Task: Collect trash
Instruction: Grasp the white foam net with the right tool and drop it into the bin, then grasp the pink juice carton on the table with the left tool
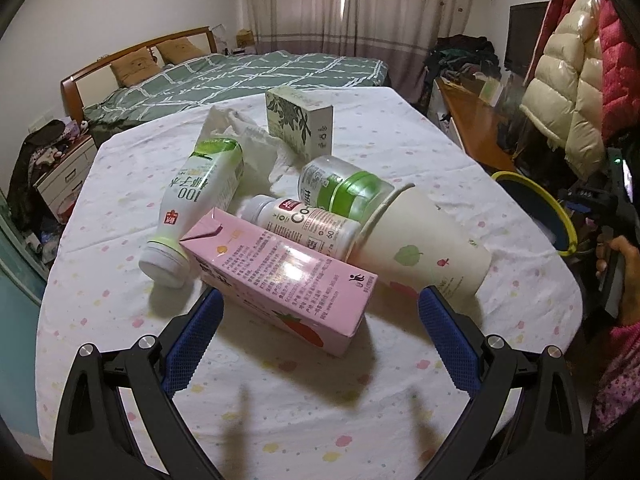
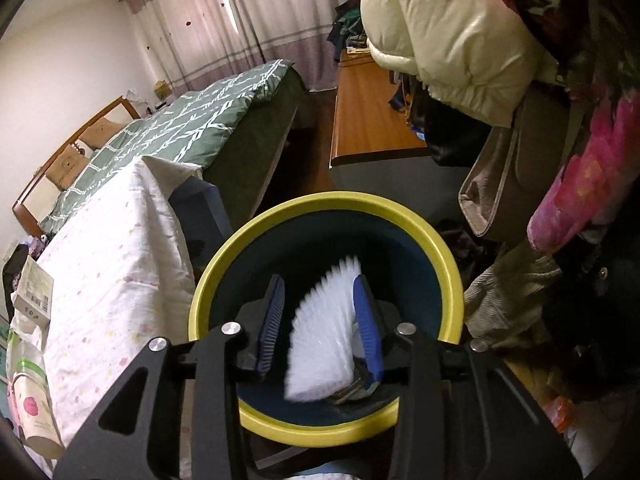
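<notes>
Two grippers: the left gripper point(image 1: 320, 316) gapes over the carton point(image 1: 288, 276) (untouched); the right gripper point(image 2: 320, 316), above the bin point(image 2: 448, 276), has loosened beside a white cup point(image 2: 320, 344).

Left gripper point(image 1: 320, 312) jaws wide apart, straddling pink carton point(image 1: 280, 276) among bottles, paper cup point(image 1: 424, 248) on desk point(image 1: 280, 400).

Cloth-covered table point(image 1: 280, 420) with bottles point(image 1: 200, 196), pink carton point(image 1: 288, 276), cup point(image 1: 424, 248), perhaps tissue point(image 1: 256, 144).
</notes>
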### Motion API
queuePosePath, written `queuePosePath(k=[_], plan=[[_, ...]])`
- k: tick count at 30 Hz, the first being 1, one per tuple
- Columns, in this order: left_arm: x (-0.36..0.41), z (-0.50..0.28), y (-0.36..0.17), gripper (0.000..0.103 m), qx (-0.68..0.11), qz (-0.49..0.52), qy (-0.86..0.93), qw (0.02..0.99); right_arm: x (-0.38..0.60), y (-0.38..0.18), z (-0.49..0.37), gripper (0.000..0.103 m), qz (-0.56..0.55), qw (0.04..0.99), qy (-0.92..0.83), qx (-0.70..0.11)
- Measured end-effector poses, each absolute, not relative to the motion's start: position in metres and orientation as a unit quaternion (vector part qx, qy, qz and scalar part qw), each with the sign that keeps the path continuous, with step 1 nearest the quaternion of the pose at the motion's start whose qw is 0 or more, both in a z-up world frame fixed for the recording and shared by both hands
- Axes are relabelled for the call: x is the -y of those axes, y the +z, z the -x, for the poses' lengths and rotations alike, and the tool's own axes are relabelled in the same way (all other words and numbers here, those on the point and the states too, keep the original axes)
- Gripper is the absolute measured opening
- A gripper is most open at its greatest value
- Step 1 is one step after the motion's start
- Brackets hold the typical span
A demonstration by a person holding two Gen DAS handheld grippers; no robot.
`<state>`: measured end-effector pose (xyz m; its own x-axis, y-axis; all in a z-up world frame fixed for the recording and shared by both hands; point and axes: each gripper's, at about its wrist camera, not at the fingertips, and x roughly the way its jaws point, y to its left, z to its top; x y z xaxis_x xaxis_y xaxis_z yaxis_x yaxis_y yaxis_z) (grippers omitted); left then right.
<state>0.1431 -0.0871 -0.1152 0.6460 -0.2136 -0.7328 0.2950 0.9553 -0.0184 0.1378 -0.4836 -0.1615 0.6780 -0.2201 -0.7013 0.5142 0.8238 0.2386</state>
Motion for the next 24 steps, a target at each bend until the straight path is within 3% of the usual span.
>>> queuePosePath(k=[24], plan=[[0.01,-0.139,-0.129,0.096,-0.419,-0.092,-0.007,0.903,0.466,-0.148,-0.141,0.038,-0.212,0.9,-0.173,-0.34]])
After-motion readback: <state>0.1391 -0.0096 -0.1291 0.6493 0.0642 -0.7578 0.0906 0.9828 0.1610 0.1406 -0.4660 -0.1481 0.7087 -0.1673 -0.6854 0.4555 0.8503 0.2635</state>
